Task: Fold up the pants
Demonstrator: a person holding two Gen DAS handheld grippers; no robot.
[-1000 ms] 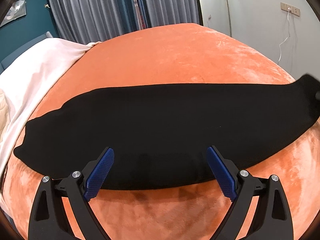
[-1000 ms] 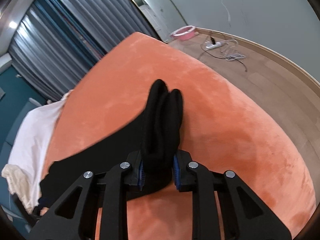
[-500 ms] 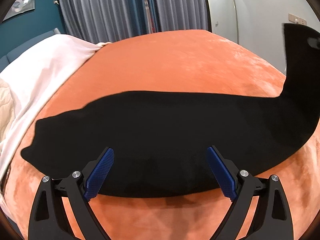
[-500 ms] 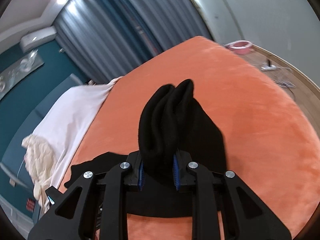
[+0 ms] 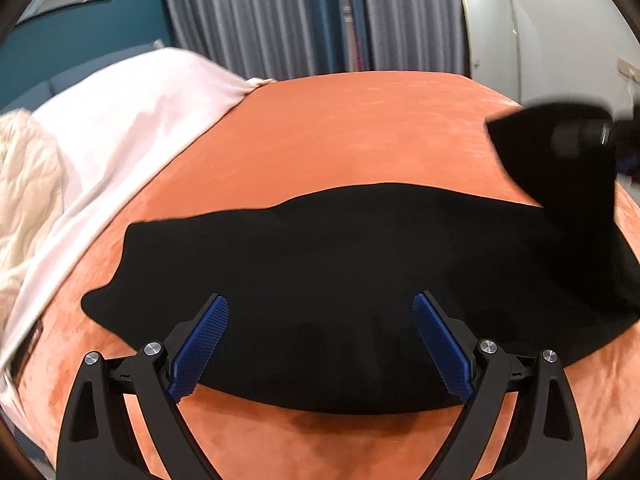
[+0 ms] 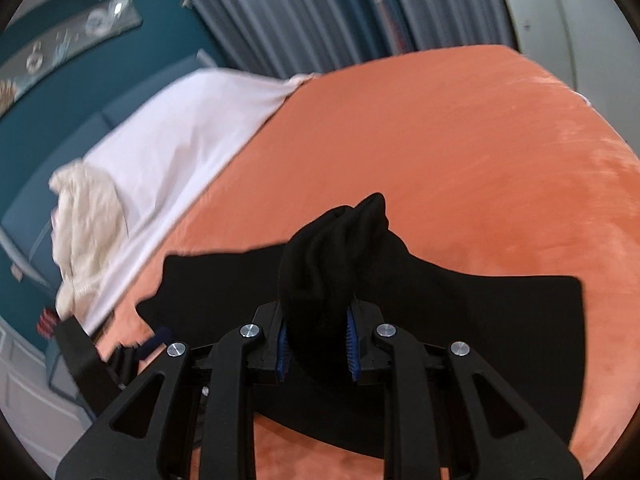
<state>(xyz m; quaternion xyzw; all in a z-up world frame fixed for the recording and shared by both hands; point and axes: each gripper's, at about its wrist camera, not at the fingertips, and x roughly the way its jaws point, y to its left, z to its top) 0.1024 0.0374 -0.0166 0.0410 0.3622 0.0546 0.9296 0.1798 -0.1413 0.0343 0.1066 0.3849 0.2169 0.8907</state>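
Black pants (image 5: 340,272) lie flat across the orange bed cover (image 5: 360,128). My left gripper (image 5: 320,344) hovers open over their near edge, nothing between its blue pads (image 5: 200,344). At the right of the left wrist view one end of the pants (image 5: 560,168) is lifted off the bed and carried over the rest. My right gripper (image 6: 316,344) is shut on that bunched end of the pants (image 6: 332,248), which stands up between its pads. Below it the flat pants (image 6: 500,312) spread on the bed cover (image 6: 460,140).
A white sheet (image 5: 120,128) and a cream quilt (image 5: 28,184) cover the bed's left side. Grey curtains (image 5: 300,20) and a teal wall (image 6: 60,92) stand behind. The left gripper's dark body (image 6: 100,364) shows at the lower left of the right wrist view.
My right gripper has carried the held end of the pants up and leftward over the laid-out part, rolling as it went. My left gripper slid along the near edge, still open.
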